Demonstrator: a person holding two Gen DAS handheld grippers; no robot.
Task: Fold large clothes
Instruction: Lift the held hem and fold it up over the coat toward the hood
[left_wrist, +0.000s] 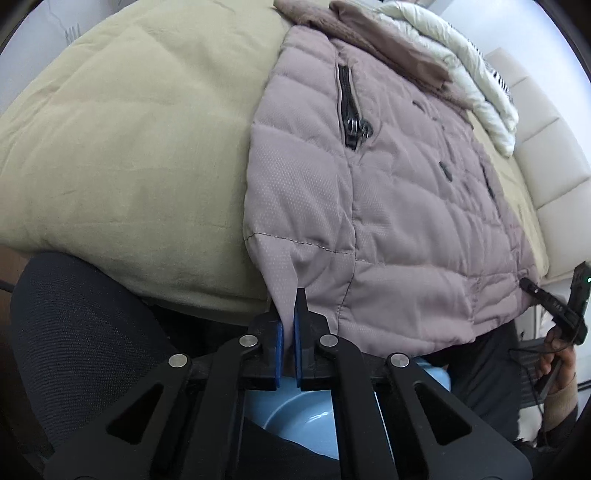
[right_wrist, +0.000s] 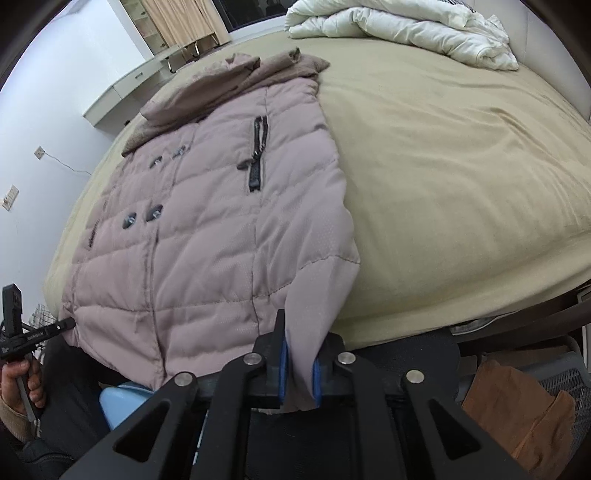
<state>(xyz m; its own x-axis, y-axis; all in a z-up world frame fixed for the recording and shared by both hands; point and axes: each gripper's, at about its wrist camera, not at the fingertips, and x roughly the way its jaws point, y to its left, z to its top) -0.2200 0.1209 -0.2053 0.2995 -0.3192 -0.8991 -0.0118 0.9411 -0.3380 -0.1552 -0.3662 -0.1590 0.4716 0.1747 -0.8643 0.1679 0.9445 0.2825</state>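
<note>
A mauve quilted puffer coat (left_wrist: 388, 192) lies front-up on the olive bed (left_wrist: 129, 129), hem hanging over the near edge. It has dark buttons, zip pockets and a brown furry collar (right_wrist: 236, 81) at the far end. My left gripper (left_wrist: 288, 317) is shut on one bottom hem corner. My right gripper (right_wrist: 299, 350) is shut on the other hem corner of the coat (right_wrist: 221, 221). Each gripper shows in the other's view at the opposite corner: the right one (left_wrist: 532, 286), the left one (right_wrist: 68, 324).
A white duvet (right_wrist: 406, 29) is bunched at the head of the bed (right_wrist: 461, 166). A pale blue basin (left_wrist: 317, 417) sits on the floor below the hem. A black mesh chair (left_wrist: 81, 325) stands beside the bed. A white desk (right_wrist: 122, 92) stands by the wall.
</note>
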